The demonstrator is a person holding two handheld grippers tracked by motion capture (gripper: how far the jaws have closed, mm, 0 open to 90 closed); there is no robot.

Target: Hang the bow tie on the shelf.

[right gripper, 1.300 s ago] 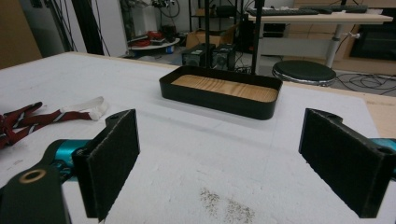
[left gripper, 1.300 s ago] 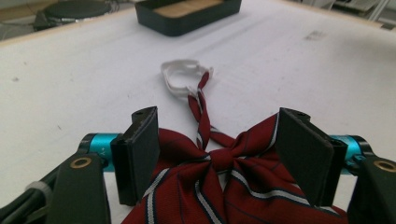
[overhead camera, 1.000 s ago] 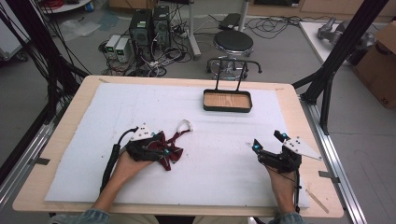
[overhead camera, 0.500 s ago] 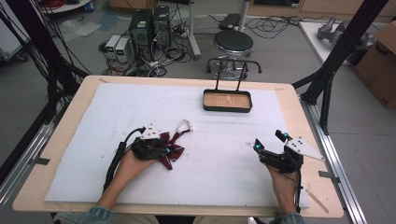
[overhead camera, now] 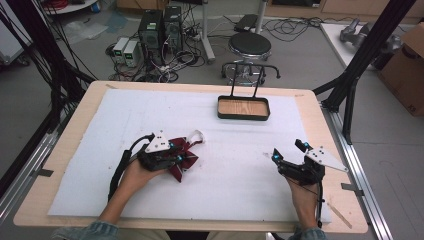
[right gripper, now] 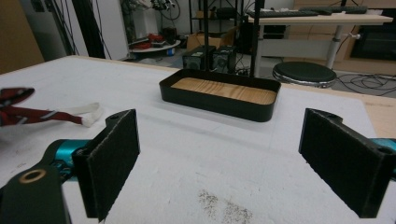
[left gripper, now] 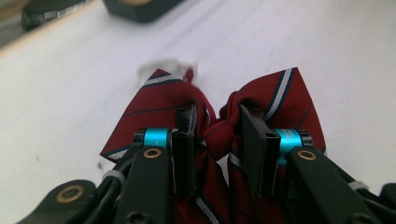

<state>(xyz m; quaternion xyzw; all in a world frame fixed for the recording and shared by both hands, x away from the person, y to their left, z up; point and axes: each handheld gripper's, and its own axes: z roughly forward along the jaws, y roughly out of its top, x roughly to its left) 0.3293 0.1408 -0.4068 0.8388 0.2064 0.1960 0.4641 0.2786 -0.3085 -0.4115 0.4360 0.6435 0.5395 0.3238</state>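
While left gripper (left gripper: 217,140) pinched red striped bow tie (left gripper: 275,95) knot lower left, right gripper (overhead camera: 287,152) gaped wide lower right; black tray (overhead camera: 243,108) sat upper centre.

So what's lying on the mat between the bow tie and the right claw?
Nothing: in the high view, the white mat is bare between the bow tie and the open right claw.

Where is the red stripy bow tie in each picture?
High view: the bow tie lies left of middle on the white mat, under the left tool.
Left gripper view: middle, its knot between the jaws.
Right gripper view: far left edge.
Shared landmark: the black tray.
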